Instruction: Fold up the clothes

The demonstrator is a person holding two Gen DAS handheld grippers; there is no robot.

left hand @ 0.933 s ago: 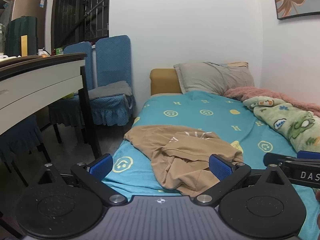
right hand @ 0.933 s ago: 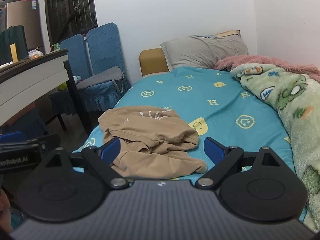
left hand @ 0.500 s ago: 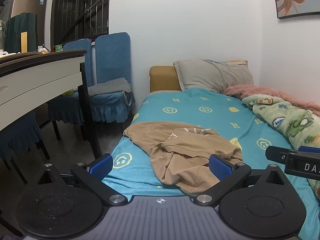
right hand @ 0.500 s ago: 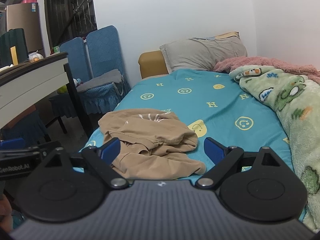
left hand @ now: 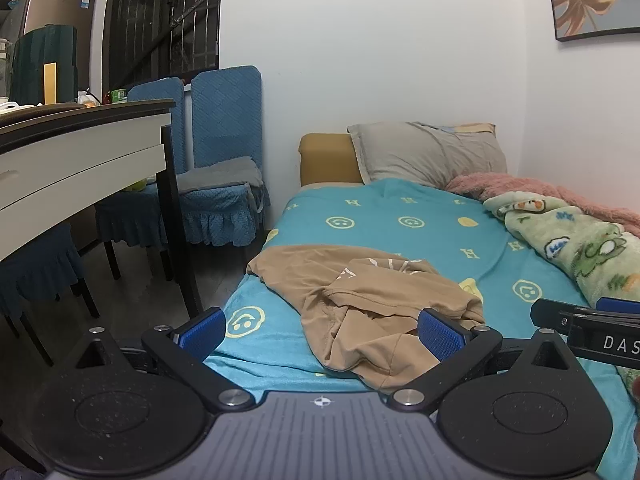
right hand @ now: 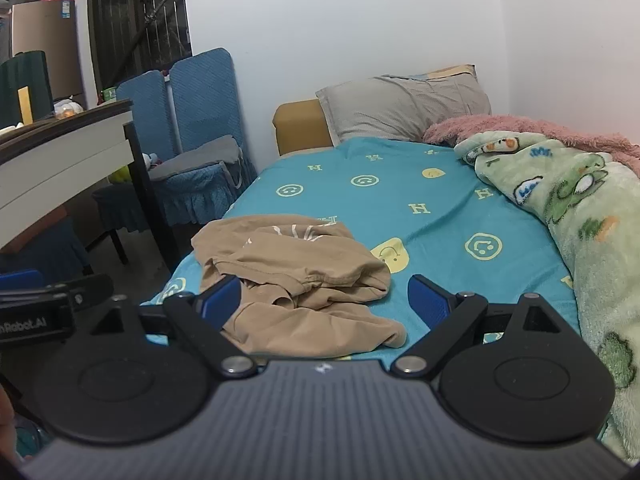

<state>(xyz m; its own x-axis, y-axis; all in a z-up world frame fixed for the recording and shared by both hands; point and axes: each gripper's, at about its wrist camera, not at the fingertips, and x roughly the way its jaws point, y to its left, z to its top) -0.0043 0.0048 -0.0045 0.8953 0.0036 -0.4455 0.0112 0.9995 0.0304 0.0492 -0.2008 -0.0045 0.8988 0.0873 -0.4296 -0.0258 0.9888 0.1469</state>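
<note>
A crumpled tan garment [left hand: 360, 296] lies near the foot of the bed on a teal sheet [left hand: 400, 236] with smiley faces; it also shows in the right wrist view [right hand: 296, 276]. My left gripper [left hand: 320, 334] is open and empty, held above the bed's near edge just short of the garment. My right gripper [right hand: 324, 300] is open and empty, also just short of the garment. The right gripper shows at the right edge of the left wrist view [left hand: 588, 324]. The left gripper shows at the left edge of the right wrist view [right hand: 52, 304].
A green cartoon blanket [right hand: 576, 216] and a pink blanket [right hand: 520, 128] lie along the bed's right side. A grey pillow [right hand: 404, 104] leans at the head. A desk [left hand: 80, 152] and blue chairs [left hand: 224, 152] stand left of the bed.
Both views have shifted slightly, the cameras dropping and pulling back a little from the bed. The garment has not moved and both grippers stay open.
</note>
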